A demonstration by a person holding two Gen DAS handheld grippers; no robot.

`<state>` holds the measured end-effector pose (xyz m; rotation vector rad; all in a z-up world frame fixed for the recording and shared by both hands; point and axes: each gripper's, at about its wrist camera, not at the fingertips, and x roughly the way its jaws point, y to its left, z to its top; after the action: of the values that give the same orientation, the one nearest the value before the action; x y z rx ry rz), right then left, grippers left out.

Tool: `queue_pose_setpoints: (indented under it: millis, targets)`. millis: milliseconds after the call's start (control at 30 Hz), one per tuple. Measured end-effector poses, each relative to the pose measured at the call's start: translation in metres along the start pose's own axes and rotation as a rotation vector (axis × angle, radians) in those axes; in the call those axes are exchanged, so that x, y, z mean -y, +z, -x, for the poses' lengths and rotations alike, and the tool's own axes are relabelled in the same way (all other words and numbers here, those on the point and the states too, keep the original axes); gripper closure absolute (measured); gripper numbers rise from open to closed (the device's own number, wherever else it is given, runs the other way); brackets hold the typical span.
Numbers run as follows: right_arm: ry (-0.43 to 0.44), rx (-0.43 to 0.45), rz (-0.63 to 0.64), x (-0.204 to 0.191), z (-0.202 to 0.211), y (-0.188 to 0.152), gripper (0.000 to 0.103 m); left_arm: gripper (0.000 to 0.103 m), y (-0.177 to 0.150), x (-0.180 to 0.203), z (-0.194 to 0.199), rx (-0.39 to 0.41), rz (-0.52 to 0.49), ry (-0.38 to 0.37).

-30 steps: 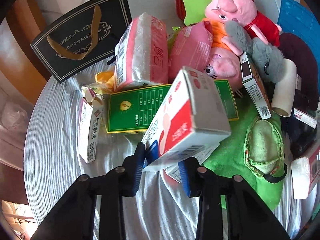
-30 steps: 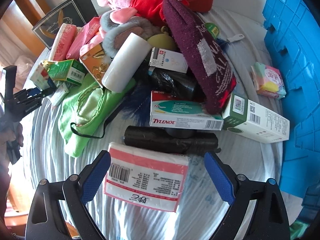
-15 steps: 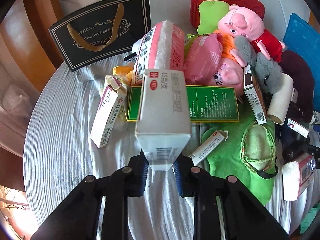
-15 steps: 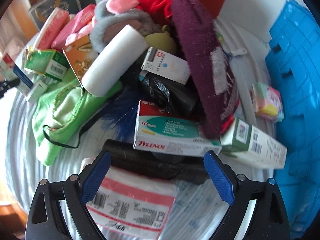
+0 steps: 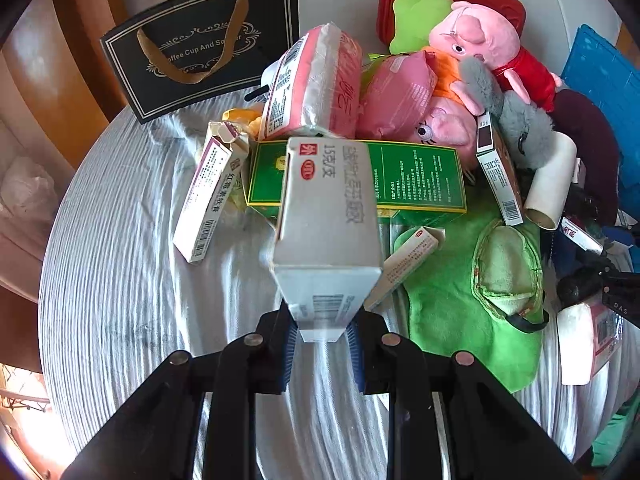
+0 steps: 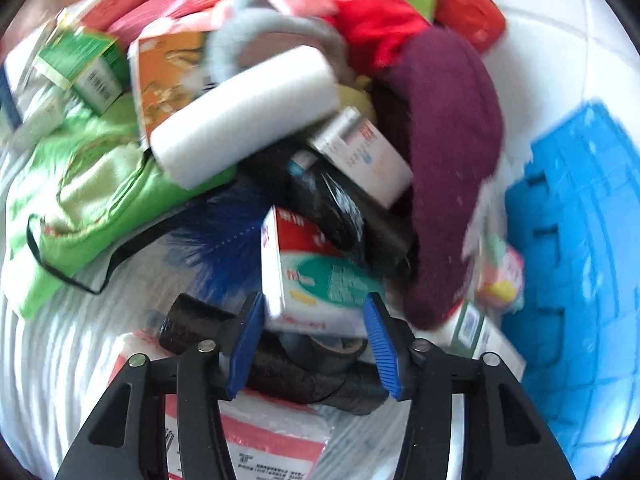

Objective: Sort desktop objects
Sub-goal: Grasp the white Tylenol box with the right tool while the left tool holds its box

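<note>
**Both tools busy over the pile**

Left tool (image 5: 322, 344) is clamped tight on a grey-white medicine box (image 5: 328, 216), held up over the cluttered table (image 5: 120, 280). Right tool (image 6: 314, 344) is closing around the Tylenol box (image 6: 316, 280), which sits between its jaws atop a black bag roll (image 6: 320, 376). Can't tell if the pads touch yet, view's blurry.

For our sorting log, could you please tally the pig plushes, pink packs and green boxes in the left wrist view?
Pig plushes: 2
Pink packs: 2
Green boxes: 1
Total: 5
</note>
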<state>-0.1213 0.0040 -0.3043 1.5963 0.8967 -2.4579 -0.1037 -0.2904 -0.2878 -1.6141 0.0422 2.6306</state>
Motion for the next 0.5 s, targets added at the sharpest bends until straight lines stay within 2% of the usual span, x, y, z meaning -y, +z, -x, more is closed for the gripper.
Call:
queue_pose_setpoints:
  millis: [133, 267, 400, 500]
  targets:
    - [-0.023, -0.005, 0.031, -0.002, -0.008, 0.004, 0.055, 0.081, 0.001, 0.006, 0.002, 0.000, -0.011, -0.008]
    - [-0.026, 0.004, 0.059, -0.005, -0.009, 0.008, 0.061, 0.081, 0.002, 0.009, 0.003, -0.001, -0.020, -0.011]
    - [-0.005, 0.032, 0.033, 0.004, 0.002, 0.008, 0.068, 0.081, 0.002, 0.009, 0.004, 0.001, -0.016, -0.013]
    - [0.045, 0.061, -0.022, 0.018, 0.019, 0.008, 0.073, 0.081, 0.001, 0.010, 0.006, 0.003, -0.011, -0.012]
